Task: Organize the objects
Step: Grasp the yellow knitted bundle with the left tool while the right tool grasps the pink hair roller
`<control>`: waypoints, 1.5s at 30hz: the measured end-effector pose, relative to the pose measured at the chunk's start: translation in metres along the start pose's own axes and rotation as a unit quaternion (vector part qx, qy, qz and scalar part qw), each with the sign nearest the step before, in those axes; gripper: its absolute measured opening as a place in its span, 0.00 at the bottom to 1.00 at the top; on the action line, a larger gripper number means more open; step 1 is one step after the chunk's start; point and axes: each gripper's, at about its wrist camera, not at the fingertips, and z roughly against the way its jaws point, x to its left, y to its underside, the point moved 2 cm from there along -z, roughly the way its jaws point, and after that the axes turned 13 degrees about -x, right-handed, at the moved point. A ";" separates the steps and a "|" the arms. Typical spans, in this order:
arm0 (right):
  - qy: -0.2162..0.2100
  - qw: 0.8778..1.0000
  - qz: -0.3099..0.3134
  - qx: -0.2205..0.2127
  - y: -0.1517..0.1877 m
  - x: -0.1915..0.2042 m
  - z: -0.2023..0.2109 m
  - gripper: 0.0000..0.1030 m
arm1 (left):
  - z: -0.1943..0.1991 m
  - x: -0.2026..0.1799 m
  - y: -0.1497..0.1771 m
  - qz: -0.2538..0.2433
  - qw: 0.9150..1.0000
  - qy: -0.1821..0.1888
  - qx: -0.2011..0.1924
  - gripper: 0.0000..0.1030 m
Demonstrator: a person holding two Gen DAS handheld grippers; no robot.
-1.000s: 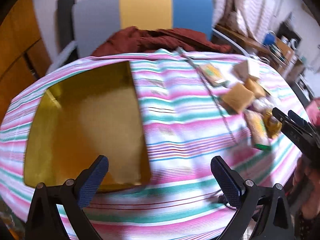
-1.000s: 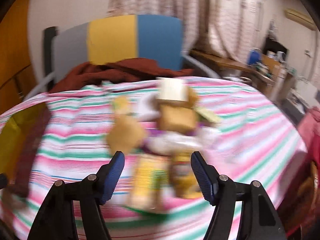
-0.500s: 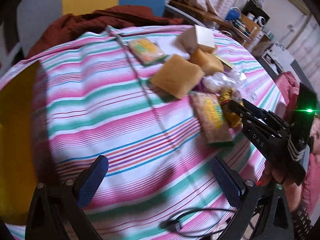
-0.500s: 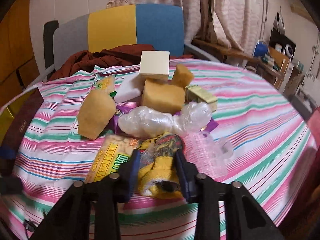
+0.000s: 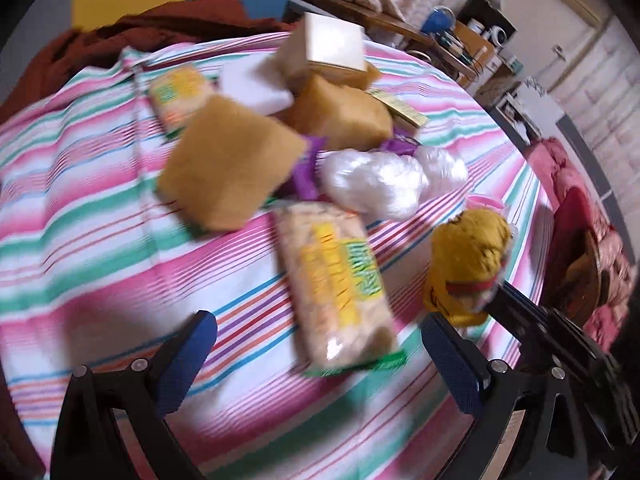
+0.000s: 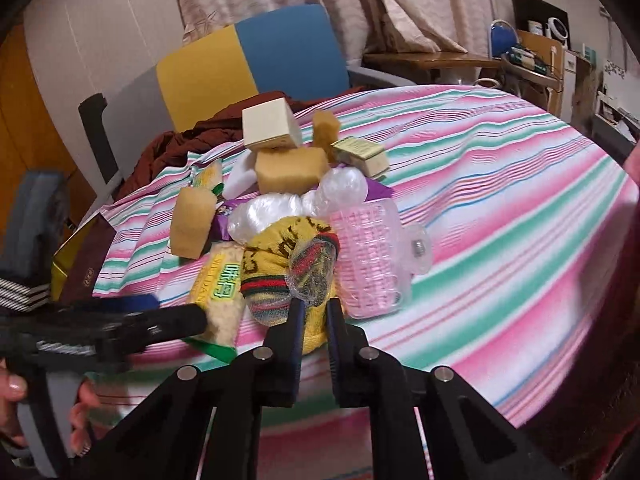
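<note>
A pile of objects lies on the striped tablecloth (image 6: 500,184). My right gripper (image 6: 314,312) is shut on a yellow patterned sock bundle (image 6: 280,264), which is lifted a little off the cloth; it also shows in the left wrist view (image 5: 468,256). My left gripper (image 5: 320,344) is open, its jaws either side of a yellow-green snack packet (image 5: 332,280) without touching it. The packet also shows in the right wrist view (image 6: 218,296). Behind lie tan sponges (image 5: 232,168), a clear plastic bag (image 5: 376,180), a white block (image 5: 256,84) and a cream box (image 5: 332,44).
A pink plastic roller pack (image 6: 372,256) lies right of the sock bundle. A gold tray (image 6: 66,260) with a dark red lid sits at the table's left edge. A chair (image 6: 256,60) with brown cloth stands behind. A second snack packet (image 5: 180,96) lies far left.
My right gripper closed further on the sock bundle and raised it. My left gripper swung right and closer, from the gold tray to the snack packet.
</note>
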 end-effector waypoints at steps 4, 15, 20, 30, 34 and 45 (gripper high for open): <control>-0.031 0.999 -0.010 -0.003 -0.003 -0.003 0.002 0.08 | -0.012 -0.011 -0.003 -0.046 0.999 -0.021 -0.007 1.00; -0.003 0.997 -0.073 -0.020 -0.024 -0.048 -0.026 0.33 | 0.001 0.006 -0.007 0.020 0.999 0.006 -0.035 1.00; -0.017 0.998 -0.067 -0.002 -0.022 -0.043 -0.046 0.52 | 0.002 -0.009 -0.011 0.006 0.999 0.024 -0.038 1.00; -0.047 0.996 -0.080 0.000 -0.014 -0.041 -0.049 0.41 | -0.011 -0.020 -0.023 0.007 0.999 0.038 -0.028 1.00; -0.046 0.992 -0.118 -0.004 -0.006 -0.054 -0.031 0.41 | -0.012 -0.023 -0.024 0.022 0.998 0.054 -0.030 1.00; -0.073 0.984 -0.163 0.004 0.000 -0.048 -0.005 0.41 | -0.006 -0.035 -0.022 0.046 0.990 0.111 -0.069 1.00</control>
